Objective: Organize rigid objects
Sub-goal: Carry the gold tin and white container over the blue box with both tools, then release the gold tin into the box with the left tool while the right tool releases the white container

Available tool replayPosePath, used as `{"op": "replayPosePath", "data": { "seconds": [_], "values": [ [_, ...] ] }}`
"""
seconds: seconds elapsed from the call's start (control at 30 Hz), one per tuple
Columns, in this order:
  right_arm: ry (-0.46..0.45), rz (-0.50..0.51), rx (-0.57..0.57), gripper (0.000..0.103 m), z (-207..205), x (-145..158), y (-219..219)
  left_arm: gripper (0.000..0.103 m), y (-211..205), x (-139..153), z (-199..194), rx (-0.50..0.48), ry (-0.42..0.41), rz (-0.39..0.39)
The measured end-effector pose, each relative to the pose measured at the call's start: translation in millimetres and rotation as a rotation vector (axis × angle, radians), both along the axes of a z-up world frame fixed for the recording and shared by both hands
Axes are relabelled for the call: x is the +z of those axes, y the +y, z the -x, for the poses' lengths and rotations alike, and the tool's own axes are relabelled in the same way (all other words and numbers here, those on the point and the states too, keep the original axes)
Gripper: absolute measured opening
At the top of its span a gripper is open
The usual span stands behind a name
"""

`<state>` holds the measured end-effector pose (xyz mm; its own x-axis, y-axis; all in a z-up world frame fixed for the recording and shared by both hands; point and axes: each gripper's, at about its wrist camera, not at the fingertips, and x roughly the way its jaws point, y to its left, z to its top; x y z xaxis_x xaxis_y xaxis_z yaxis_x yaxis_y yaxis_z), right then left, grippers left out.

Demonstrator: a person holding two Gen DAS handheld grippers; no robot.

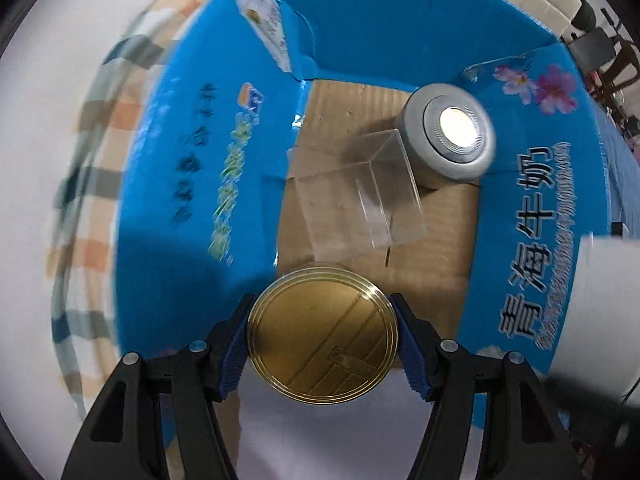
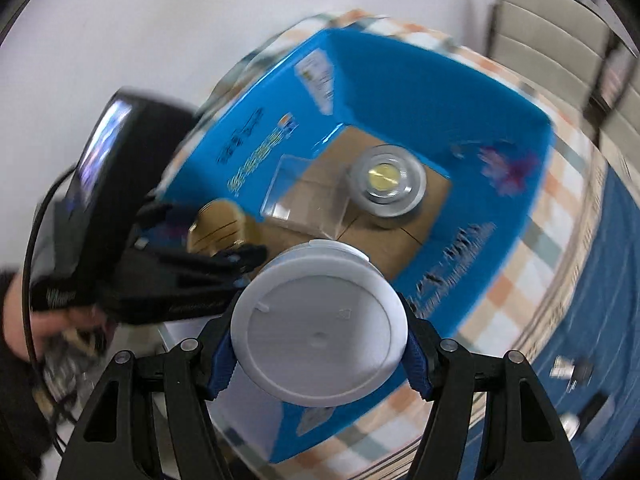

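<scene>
My left gripper (image 1: 322,336) is shut on a round gold tin (image 1: 322,336) and holds it over the near edge of an open blue cardboard box (image 1: 360,20). Inside the box lie a clear plastic cube (image 1: 356,204) and a grey round puck with a shiny centre (image 1: 450,136). My right gripper (image 2: 320,334) is shut on a white round container (image 2: 320,328), held above the box's near side (image 2: 480,140). In the right wrist view the left gripper (image 2: 224,252) with the gold tin (image 2: 220,224) is at the left, and the cube (image 2: 304,196) and puck (image 2: 386,188) lie inside.
The box stands on a checked tablecloth (image 2: 540,248) next to a white wall (image 2: 160,20). A blue cloth area (image 2: 600,300) with small metal items (image 2: 568,368) lies to the right. Chairs (image 1: 592,32) stand at the far right.
</scene>
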<state>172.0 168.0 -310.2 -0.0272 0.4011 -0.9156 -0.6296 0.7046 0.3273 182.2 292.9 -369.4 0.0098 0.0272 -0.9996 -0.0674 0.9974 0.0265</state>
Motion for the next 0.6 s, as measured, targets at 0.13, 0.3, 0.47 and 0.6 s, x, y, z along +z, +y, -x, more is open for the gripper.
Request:
{"op": "replayPosePath", "data": {
  "seconds": [0.13, 0.3, 0.47, 0.6],
  "values": [
    [0.015, 0.031, 0.099, 0.070, -5, -13, 16, 0.063, 1, -19, -18, -0.020, 0.031, -0.021],
    [0.001, 0.104, 0.200, 0.070, -5, -29, 35, 0.063, 1, -26, -19, -0.042, 0.047, -0.040],
    [0.025, 0.162, 0.235, 0.070, -14, -50, 41, 0.063, 6, -25, -5, 0.015, 0.049, -0.007],
    [0.067, 0.176, 0.235, 0.070, -22, -64, 46, 0.063, 11, -26, 6, 0.052, 0.055, 0.015]
  ]
}}
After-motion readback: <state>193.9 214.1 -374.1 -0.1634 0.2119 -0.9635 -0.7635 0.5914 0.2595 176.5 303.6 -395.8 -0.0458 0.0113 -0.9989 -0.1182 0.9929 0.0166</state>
